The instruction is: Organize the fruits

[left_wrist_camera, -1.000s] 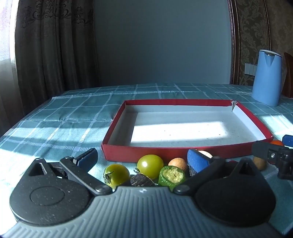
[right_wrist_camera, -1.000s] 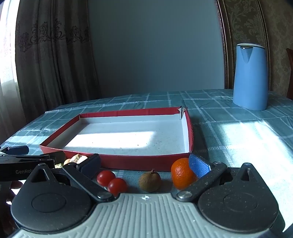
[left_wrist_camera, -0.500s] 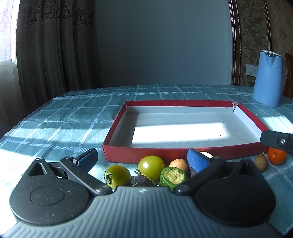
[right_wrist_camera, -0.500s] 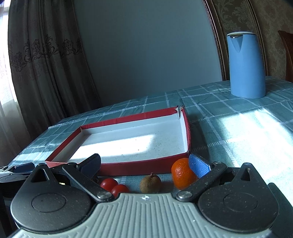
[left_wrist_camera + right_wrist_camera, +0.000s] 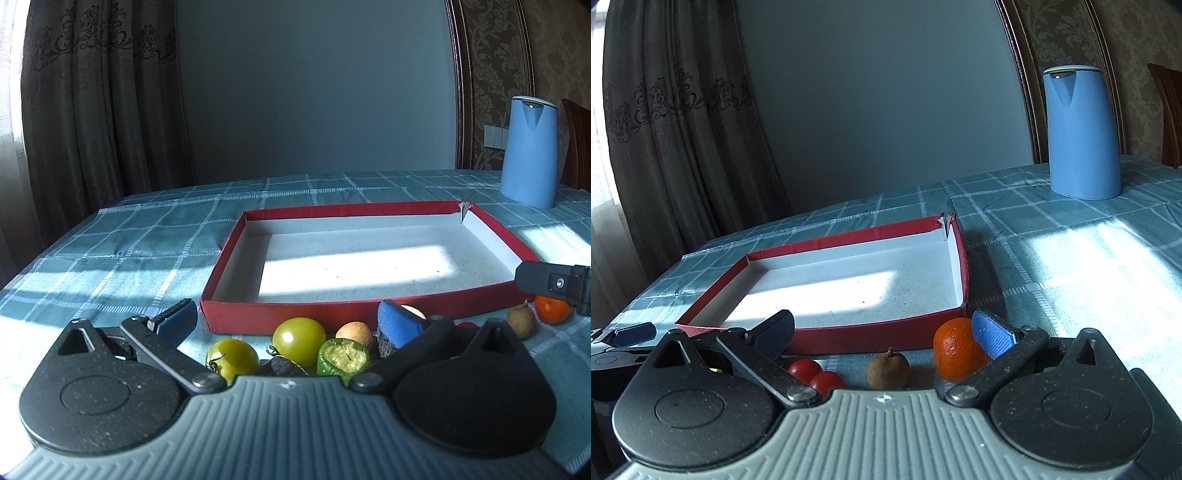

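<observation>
A shallow red box (image 5: 295, 314) (image 5: 871, 334) with a white inside lies on the checked tablecloth, nothing in it. In the left wrist view, two yellow-green tomatoes (image 5: 299, 336), a green cut fruit (image 5: 343, 357), a small tan ball (image 5: 355, 332) and a dark piece (image 5: 282, 366) lie in front of the box. My left gripper (image 5: 286, 320) stands open above them. In the right wrist view, two red cherry tomatoes (image 5: 814, 374), a brown round fruit (image 5: 887, 370) and an orange (image 5: 955, 350) lie before the box. My right gripper (image 5: 882, 330) is open over them, its right pad beside the orange.
A blue kettle (image 5: 529, 151) (image 5: 1080, 133) stands at the back right of the table. Dark curtains (image 5: 96, 110) hang at the left. A chair back (image 5: 1167, 110) shows at the far right. The right gripper's finger (image 5: 554, 282) pokes in at the left view's right edge.
The right gripper has tilted and turned left, so the box looks slanted in its view. The left gripper has hardly moved. No fruit has shifted.
</observation>
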`<action>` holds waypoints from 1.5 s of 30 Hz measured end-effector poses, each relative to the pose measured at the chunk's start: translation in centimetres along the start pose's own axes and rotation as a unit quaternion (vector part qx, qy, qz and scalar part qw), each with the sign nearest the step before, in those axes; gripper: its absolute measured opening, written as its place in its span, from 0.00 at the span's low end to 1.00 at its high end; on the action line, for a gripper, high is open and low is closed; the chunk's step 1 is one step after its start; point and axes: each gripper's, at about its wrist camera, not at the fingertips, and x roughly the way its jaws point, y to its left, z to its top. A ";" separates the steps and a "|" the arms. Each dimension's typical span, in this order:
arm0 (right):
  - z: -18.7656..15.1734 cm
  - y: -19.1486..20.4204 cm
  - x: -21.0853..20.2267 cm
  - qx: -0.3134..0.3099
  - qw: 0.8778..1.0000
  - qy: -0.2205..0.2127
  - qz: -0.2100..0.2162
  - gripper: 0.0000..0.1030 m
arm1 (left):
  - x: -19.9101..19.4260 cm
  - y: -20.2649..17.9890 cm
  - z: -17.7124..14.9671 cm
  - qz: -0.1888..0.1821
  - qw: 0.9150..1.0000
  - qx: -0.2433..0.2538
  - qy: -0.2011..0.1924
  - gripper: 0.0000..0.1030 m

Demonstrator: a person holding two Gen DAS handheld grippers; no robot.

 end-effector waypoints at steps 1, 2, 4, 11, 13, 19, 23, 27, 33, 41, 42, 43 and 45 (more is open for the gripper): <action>0.0 0.0 0.0 0.001 1.000 0.000 0.001 1.00 | -0.1 -0.1 -0.1 0.000 1.000 0.001 -0.003 1.00; 0.0 -0.1 0.0 0.002 1.000 0.000 0.001 1.00 | -0.1 -0.1 -0.1 0.000 1.000 0.002 -0.004 1.00; 0.0 -0.1 0.0 0.001 1.000 0.000 0.001 1.00 | 0.1 -0.1 -0.1 -0.001 1.000 0.000 0.006 1.00; -0.1 0.0 0.0 -0.006 1.000 0.000 -0.002 1.00 | 0.7 0.1 -0.2 -0.009 1.000 -0.004 0.027 1.00; -0.1 0.1 0.0 -0.008 1.000 0.000 -0.002 1.00 | 0.7 0.1 -0.2 -0.007 1.000 -0.005 0.030 1.00; -0.1 0.1 -0.1 -0.008 1.000 0.000 -0.004 1.00 | 0.9 0.2 -0.2 -0.004 0.999 -0.007 0.038 1.00; -0.2 0.2 -0.1 -0.011 1.000 0.000 -0.012 1.00 | 0.9 0.2 -0.2 -0.003 0.999 -0.005 0.038 1.00; -0.1 0.1 -0.3 -0.020 1.000 0.002 -0.020 1.00 | 1.0 0.2 -0.2 -0.002 0.999 -0.007 0.041 1.00; -0.1 -4.0 -1.7 0.047 0.999 0.011 -0.022 1.00 | 0.9 0.1 -0.2 -0.006 0.999 -0.006 0.040 1.00; -1.1 -7.9 -2.9 0.082 0.996 0.031 -0.031 1.00 | 0.9 0.1 -0.2 -0.005 0.999 -0.004 0.037 1.00; -1.1 -7.6 -2.8 0.073 0.996 0.033 -0.037 1.00 | 0.9 0.1 -0.2 -0.005 0.999 -0.005 0.037 1.00; -1.1 -7.2 -2.7 0.056 0.997 0.034 -0.043 1.00 | 0.9 0.1 -0.2 -0.005 0.999 -0.005 0.038 1.00; -1.2 -6.3 -2.3 0.030 0.998 0.036 -0.050 1.00 | 0.9 0.1 -0.2 -0.005 0.999 -0.005 0.039 1.00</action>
